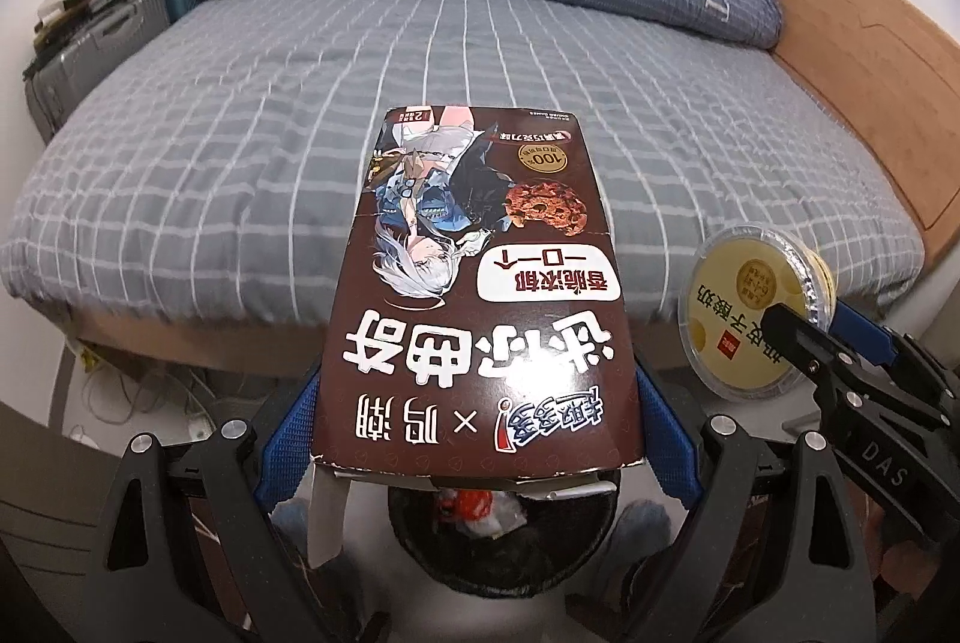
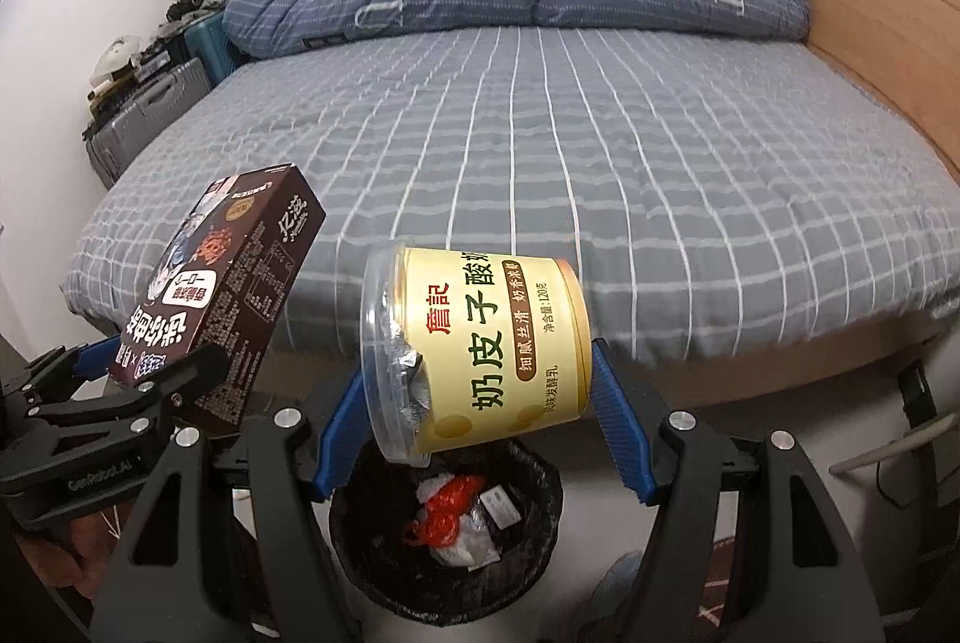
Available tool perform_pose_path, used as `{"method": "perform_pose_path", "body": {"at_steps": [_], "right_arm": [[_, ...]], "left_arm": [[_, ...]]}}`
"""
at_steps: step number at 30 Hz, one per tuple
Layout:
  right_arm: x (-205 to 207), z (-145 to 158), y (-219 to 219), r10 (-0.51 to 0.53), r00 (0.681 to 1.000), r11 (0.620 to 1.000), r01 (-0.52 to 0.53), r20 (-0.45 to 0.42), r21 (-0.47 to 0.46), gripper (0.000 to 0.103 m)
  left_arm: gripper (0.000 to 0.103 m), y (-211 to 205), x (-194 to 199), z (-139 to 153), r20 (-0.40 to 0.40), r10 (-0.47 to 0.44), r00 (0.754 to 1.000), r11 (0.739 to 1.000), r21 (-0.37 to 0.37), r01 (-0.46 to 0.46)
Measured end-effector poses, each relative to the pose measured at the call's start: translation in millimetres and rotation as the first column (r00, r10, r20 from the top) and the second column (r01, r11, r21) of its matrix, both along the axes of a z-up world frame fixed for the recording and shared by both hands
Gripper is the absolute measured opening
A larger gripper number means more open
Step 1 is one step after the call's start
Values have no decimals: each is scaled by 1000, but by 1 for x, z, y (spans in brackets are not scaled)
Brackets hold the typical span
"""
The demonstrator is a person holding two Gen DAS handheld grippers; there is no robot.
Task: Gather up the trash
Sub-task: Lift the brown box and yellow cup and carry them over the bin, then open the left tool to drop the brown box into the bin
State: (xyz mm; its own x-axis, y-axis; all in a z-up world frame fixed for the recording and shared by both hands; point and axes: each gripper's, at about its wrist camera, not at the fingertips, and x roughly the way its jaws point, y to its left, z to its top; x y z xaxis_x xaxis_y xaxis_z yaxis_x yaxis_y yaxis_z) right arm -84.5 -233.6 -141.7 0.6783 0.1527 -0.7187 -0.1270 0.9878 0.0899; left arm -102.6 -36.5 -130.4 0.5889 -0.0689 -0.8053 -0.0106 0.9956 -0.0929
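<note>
Trash hangs over the black bin [image 2: 447,511] at the foot of the bed [image 2: 540,151]: the left gripper [image 1: 480,439] clamps a brown cookie box [image 1: 480,283] by its long sides, jaws spread nearly as wide as they go, while the right gripper [image 2: 474,421] grips a yellow yogurt cup [image 2: 480,343] lying on its side, jaws partly spread around it. Both items sit above and just in front of the bin, which already holds a red wrapper and crumpled paper.

The box looks the likelier trouble. It is longer than the bin's mouth appears wide, and its open flaps face down toward the bin; let go flat, it could bridge the rim or tip out onto the pale floor beside the bin. The cup's torn foil lid and clear cap point sideways, so any residue might drip short of the bin, and a round cup dropped off-centre could bounce from the rim and roll under the bed.

Beyond the bin, a grey checked sheet covers the mattress, a blue duvet and a pillow are heaped at the far end, and suitcases stand left of the bed.
</note>
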Motion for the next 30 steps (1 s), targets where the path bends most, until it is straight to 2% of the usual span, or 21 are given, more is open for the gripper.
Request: {"method": "perform_pose_path", "body": {"at_steps": [15, 19, 30], "right_arm": [[-10, -57, -4, -12, 995, 1000, 12, -98, -6, 65], [-11, -64, -17, -40, 992, 999, 40, -116, -5, 65], [-10, -68, -43, -93, 987, 996, 94, -133, 2, 65]], "left_arm": [[88, -6, -18, -62, -105, -30, 994, 1000, -2, 30], [88, -16, -15, -79, -136, -52, 989, 999, -1, 52], [90, -45, -4, -99, -165, -110, 980, 994, -1, 111]]}}
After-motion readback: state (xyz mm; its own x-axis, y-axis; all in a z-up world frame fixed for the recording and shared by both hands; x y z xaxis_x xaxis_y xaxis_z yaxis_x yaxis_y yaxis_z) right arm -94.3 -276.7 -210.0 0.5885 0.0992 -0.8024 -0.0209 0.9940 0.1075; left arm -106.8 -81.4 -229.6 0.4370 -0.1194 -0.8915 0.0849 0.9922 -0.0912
